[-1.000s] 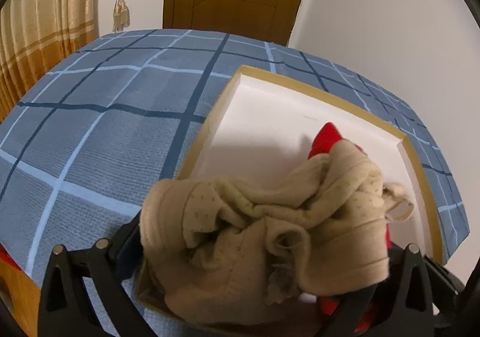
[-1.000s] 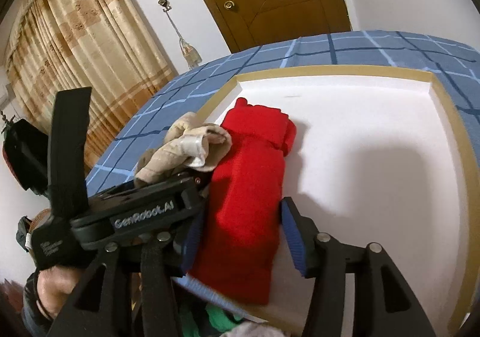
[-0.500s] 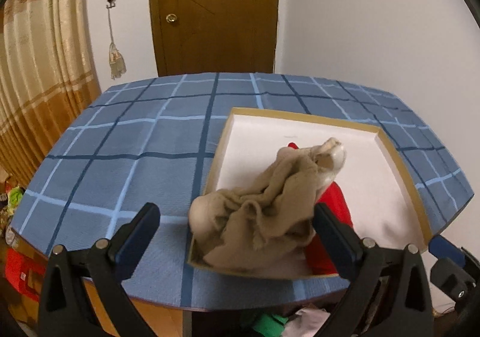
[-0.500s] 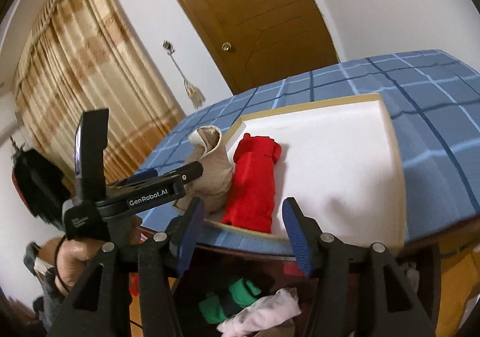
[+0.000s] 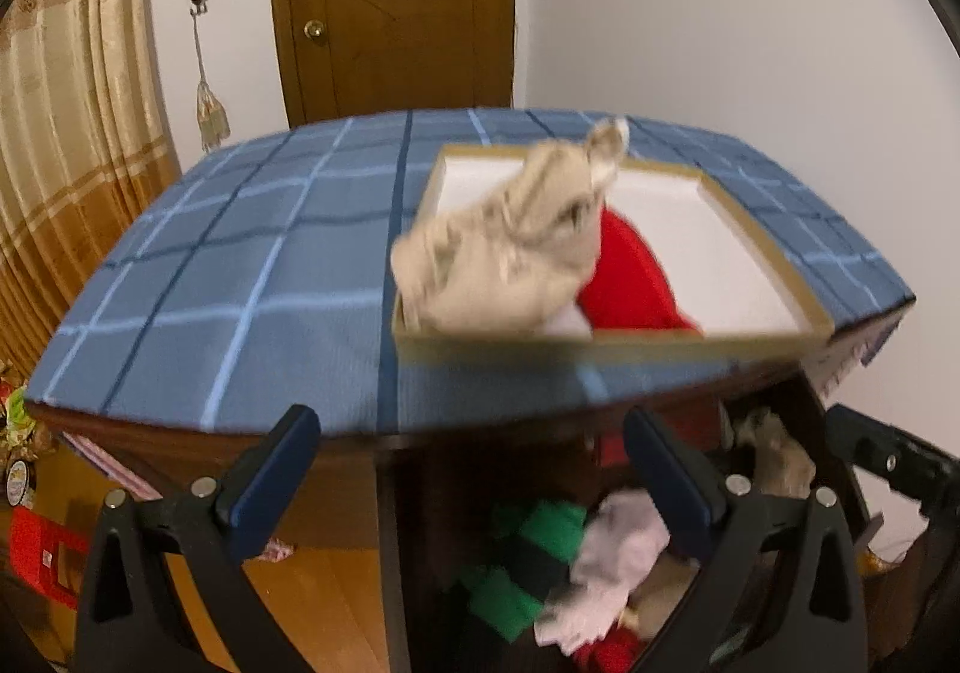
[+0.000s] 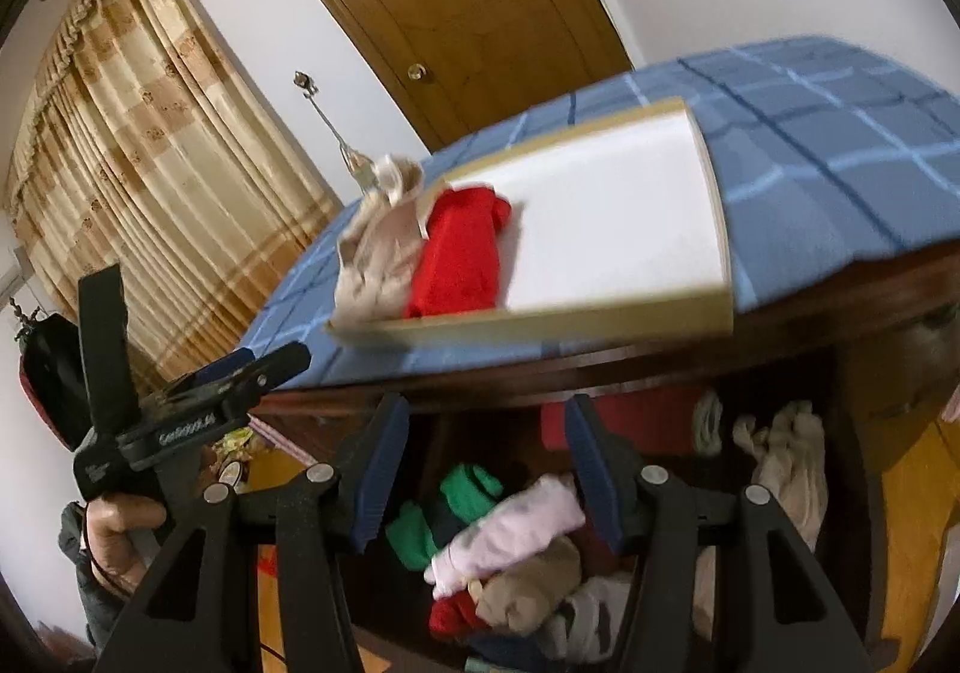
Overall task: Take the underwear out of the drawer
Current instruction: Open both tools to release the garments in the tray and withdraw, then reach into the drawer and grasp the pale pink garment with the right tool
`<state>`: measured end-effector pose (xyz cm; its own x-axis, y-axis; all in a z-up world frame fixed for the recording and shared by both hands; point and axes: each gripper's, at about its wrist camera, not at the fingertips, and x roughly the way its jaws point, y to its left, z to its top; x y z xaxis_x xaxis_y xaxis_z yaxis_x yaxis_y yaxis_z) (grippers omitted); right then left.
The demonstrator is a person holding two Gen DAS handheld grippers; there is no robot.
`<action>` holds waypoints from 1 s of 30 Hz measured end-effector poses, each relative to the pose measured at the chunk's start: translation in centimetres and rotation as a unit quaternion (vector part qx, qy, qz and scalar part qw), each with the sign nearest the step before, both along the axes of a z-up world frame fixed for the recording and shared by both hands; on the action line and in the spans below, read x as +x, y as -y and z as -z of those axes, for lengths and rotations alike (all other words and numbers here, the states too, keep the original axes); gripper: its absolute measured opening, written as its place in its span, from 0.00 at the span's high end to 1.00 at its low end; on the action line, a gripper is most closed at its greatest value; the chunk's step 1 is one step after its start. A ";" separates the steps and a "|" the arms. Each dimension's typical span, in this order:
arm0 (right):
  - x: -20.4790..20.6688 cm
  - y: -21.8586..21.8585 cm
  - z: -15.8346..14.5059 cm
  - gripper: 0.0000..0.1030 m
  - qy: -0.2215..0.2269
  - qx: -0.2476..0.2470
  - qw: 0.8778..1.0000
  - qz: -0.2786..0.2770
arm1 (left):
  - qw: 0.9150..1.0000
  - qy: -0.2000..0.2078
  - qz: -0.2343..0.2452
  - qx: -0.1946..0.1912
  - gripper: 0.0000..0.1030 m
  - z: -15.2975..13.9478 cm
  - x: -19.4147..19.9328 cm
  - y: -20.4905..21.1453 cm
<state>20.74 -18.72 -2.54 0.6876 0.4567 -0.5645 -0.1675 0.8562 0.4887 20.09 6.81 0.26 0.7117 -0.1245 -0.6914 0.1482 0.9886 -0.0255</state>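
Note:
A crumpled beige pair of underwear (image 5: 504,247) lies at the near left corner of the white tray (image 5: 600,349), partly over its rim, beside a red garment (image 5: 630,277). My left gripper (image 5: 468,439) is open and empty, in front of the table edge and above the open drawer (image 5: 414,553). The right wrist view shows the same beige underwear (image 6: 378,247) and red garment (image 6: 462,259) in the tray (image 6: 600,325). My right gripper (image 6: 483,421) is open and empty over the drawer. The left gripper (image 6: 270,358) shows at the left, held by a hand (image 6: 114,535).
The drawer under the blue checked tabletop (image 5: 240,265) holds several garments: a green one (image 6: 462,499), a pale pink one (image 6: 510,535), a beige one (image 6: 786,469). A curtain (image 6: 150,163) hangs on the left and a wooden door (image 5: 396,7) stands behind the table.
The left gripper let go of the beige underwear, which now lies in the tray. Both grippers drew back from the tray, and the open drawer below the table came into view.

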 end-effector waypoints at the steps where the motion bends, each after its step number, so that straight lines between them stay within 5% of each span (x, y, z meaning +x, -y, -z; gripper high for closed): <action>1: 0.0 0.1 0.4 0.45 -0.005 0.002 1.000 0.000 | 1.000 -0.006 0.001 -0.003 0.00 0.5 -0.3 -0.1; 14: -3.5 -1.1 5.5 0.45 -0.098 0.027 0.994 -0.027 | 0.997 -0.075 0.012 -0.013 0.01 6.5 -2.6 -1.0; 20: -3.1 -1.9 7.2 0.45 -0.125 0.042 0.991 -0.026 | 0.996 -0.077 0.032 0.035 0.01 8.0 -3.1 -0.5; 30: 1.4 -3.5 12.0 0.45 -0.244 0.149 0.958 -0.013 | 0.994 -0.079 0.044 0.055 0.01 8.3 -2.9 -1.3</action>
